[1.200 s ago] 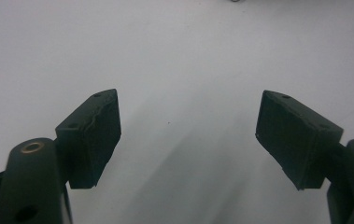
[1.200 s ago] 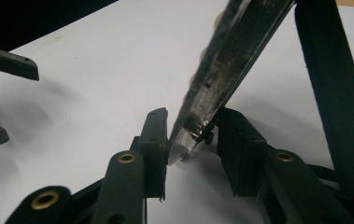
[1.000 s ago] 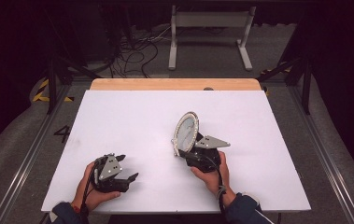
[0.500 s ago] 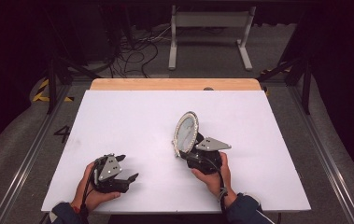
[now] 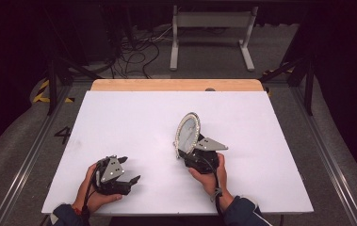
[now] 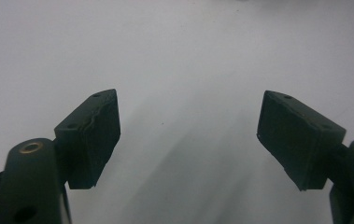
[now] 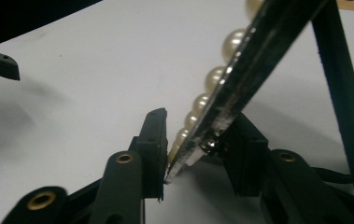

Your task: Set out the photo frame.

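My right gripper [image 5: 186,149] has its jaws clamped on the bottom edge of a small oval mirror [image 5: 187,132], which stands tilted on the white table [image 5: 133,117] near its middle, and they have just closed a little further on it. I judge the job now is to set it upright, so I should keep the pinch low and steady. Pearl beads [image 7: 214,77] rim its frame; my left gripper [image 5: 130,170] rests apart, jaws wide and empty.

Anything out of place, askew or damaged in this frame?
Nothing looks damaged. The pearl-rimmed mirror stands tilted on its edge between the right gripper's jaws, off the white table. The left gripper is open and empty.
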`<state>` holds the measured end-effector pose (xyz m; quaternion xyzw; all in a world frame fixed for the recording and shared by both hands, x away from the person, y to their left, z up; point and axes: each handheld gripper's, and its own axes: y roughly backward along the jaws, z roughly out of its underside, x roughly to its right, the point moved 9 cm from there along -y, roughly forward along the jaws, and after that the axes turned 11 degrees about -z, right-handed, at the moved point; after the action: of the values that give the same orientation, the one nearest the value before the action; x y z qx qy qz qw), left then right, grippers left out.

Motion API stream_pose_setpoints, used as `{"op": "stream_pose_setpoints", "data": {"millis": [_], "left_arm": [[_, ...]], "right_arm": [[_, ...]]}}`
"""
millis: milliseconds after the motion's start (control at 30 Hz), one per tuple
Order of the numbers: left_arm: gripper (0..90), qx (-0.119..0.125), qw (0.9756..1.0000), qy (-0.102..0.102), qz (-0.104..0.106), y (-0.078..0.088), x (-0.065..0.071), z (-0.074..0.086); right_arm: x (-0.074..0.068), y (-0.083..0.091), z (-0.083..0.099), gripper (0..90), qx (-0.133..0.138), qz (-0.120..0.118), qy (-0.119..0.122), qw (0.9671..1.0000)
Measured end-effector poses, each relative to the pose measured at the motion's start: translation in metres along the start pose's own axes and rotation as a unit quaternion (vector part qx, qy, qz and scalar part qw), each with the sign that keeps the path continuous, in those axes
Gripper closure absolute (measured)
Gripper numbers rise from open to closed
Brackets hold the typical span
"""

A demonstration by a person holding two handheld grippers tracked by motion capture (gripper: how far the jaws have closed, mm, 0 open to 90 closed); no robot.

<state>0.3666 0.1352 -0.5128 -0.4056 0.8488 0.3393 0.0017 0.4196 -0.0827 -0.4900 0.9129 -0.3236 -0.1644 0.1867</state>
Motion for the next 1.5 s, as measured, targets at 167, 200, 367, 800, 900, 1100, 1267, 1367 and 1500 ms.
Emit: {"op": "stream_pose_setpoints", "data": {"millis": [167, 200, 367, 800, 900, 1100, 1267, 1367, 1500], "left_arm": [[22.0, -0.001, 1.0, -0.003, 0.0, 0.0, 0.0, 0.0], [22.0, -0.001, 1.0, -0.003, 0.0, 0.0, 0.0, 0.0], [21.9, -0.002, 1.0, -0.004, 0.0, 0.0, 0.0, 0.0], [21.6, 0.004, 1.0, -0.003, 0.004, 0.002, 0.003, -0.001], [21.5, 0.004, 1.0, -0.003, 0.003, 0.001, 0.002, -0.001], [21.5, 0.005, 1.0, -0.008, 0.004, 0.001, 0.004, -0.002], [21.5, 0.011, 0.9999, -0.009, 0.005, 0.001, 0.004, -0.003], [21.5, 0.009, 0.9999, -0.01, 0.006, 0.001, 0.005, -0.003], [21.5, 0.009, 0.9999, -0.011, 0.005, 0.001, 0.005, -0.003]], "right_arm": [[0.0, 0.001, 0.001, 64.5, -0.004, -0.006, -0.004, 1.0], [0.0, 0.001, 0.001, 64.5, -0.004, -0.006, -0.004, 1.0], [0.0, 0.004, 0.002, 66.1, -0.008, -0.018, -0.006, 0.9998], [-0.002, 0.014, 0.006, 70.9, -0.024, -0.04, -0.004, 0.9989], [-0.002, 0.014, 0.007, 70.2, -0.024, -0.039, -0.002, 0.9989], [-0.002, 0.008, 0.007, 61.3, -0.021, -0.031, 0.001, 0.9993], [0.0, 0.001, 0.009, 59.4, -0.014, -0.018, -0.008, 0.9997], [0.001, -0.001, 0.009, 61.2, -0.012, -0.015, -0.007, 0.9998], [0.0, -0.003, 0.009, 67.0, -0.011, -0.017, -0.007, 0.9998]]}}
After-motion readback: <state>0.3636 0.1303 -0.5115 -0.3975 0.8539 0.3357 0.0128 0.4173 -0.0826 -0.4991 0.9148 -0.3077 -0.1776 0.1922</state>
